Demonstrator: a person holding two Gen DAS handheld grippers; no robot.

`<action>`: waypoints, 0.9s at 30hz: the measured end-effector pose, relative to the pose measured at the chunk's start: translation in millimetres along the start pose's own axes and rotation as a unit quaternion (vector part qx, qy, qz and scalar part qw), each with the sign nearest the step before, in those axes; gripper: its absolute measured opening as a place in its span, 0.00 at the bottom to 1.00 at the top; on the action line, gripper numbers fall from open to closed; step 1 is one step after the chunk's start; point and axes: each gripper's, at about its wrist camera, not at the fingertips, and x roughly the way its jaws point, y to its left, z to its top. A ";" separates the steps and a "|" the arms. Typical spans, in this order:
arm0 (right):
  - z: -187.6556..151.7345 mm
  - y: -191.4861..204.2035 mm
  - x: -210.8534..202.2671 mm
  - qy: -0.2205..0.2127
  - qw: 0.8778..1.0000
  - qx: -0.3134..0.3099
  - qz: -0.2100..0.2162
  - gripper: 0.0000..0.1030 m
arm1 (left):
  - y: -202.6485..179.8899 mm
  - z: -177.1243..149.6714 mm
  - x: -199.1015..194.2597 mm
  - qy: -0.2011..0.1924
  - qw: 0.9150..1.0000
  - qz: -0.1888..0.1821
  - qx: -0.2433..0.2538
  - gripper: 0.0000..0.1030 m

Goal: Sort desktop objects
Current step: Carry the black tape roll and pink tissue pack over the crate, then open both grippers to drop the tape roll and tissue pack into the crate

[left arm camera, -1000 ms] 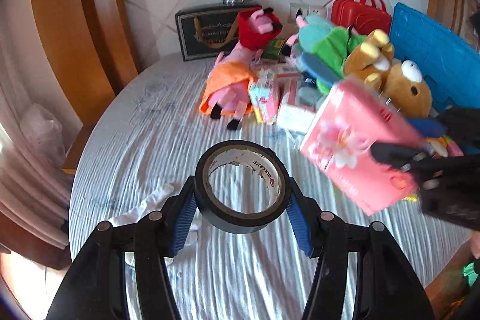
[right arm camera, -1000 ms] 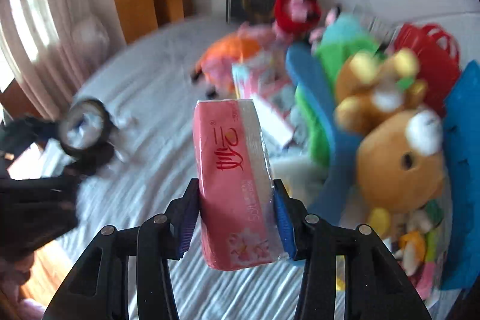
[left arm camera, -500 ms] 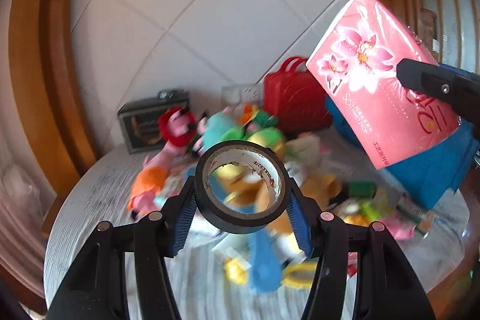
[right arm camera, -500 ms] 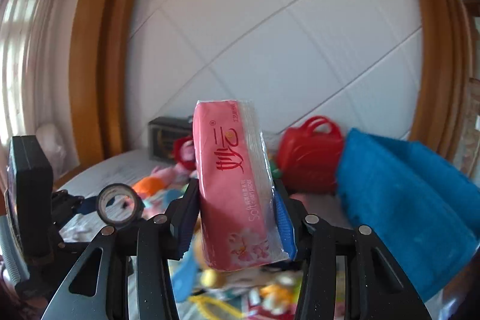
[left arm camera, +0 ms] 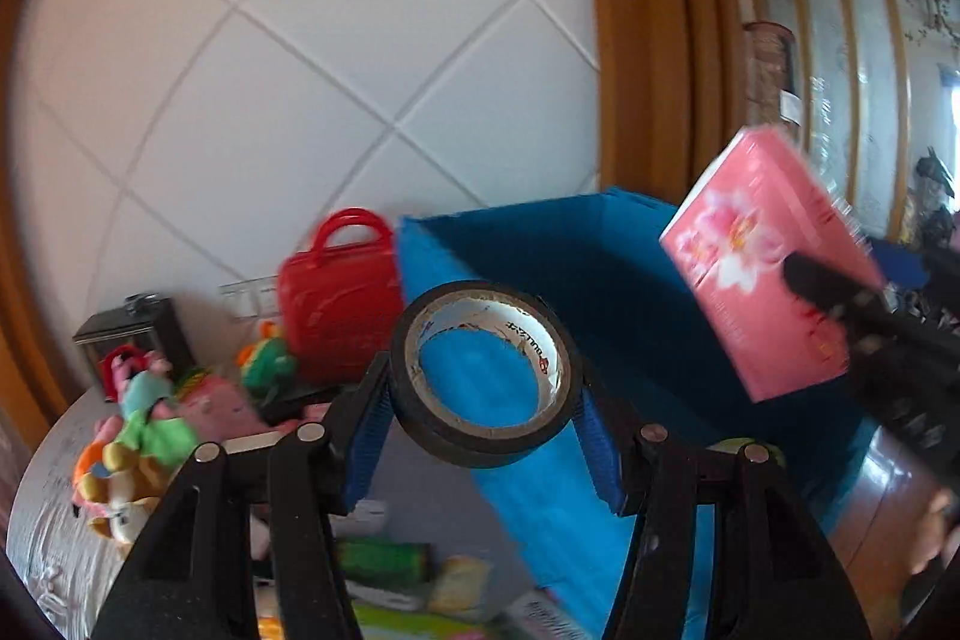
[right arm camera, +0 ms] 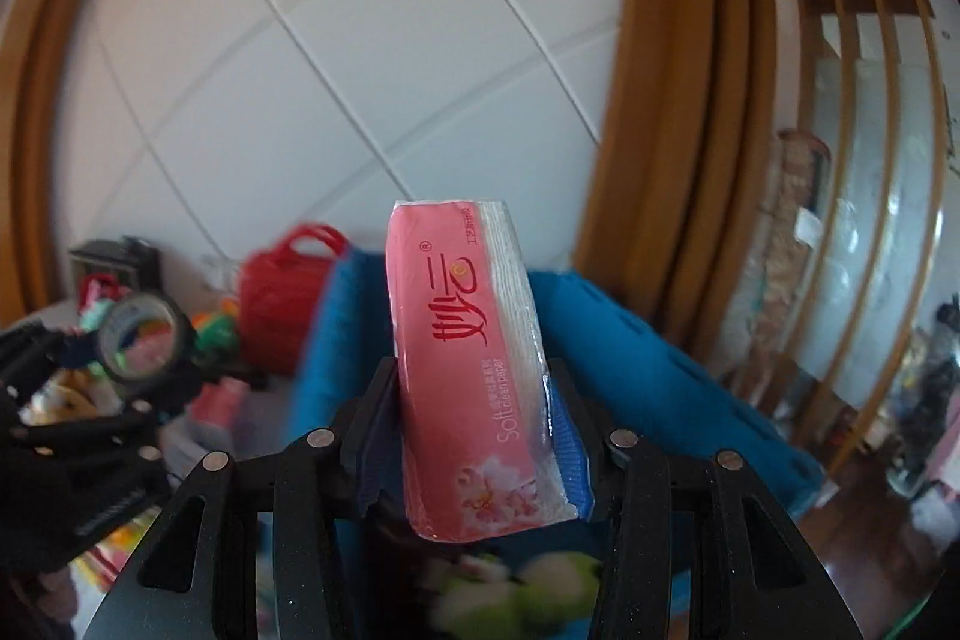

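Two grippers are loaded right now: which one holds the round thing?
The left gripper: its blue pads clamp the black roll of tape. The right gripper holds a flat pink tissue pack instead.

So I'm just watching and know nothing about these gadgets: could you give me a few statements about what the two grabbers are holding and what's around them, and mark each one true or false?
1. The left gripper holds a roll of black tape. True.
2. The right gripper is empty. False: it is clamped on a pink tissue pack.
3. The blue bin stands behind the held tape in the left wrist view. True.
4. The small handbag beside the bin is green. False: it is red.
5. The tape roll lies flat on the table. False: it is held up in the air between the blue pads.
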 end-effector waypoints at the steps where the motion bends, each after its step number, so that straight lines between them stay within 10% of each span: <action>1: -2.4 -13.7 10.7 0.019 1.000 0.003 -0.005 0.45 | -17.5 7.3 7.6 0.013 1.000 -0.006 0.003 0.54; 13: -38.4 -102.3 90.5 0.192 0.981 -0.023 -0.021 0.45 | -91.7 28.9 84.8 0.197 0.979 -0.058 -0.013 0.54; 27: -44.5 -125.0 95.2 0.191 0.980 -0.033 -0.041 0.60 | -108.6 28.0 78.3 0.185 0.982 -0.042 0.005 0.60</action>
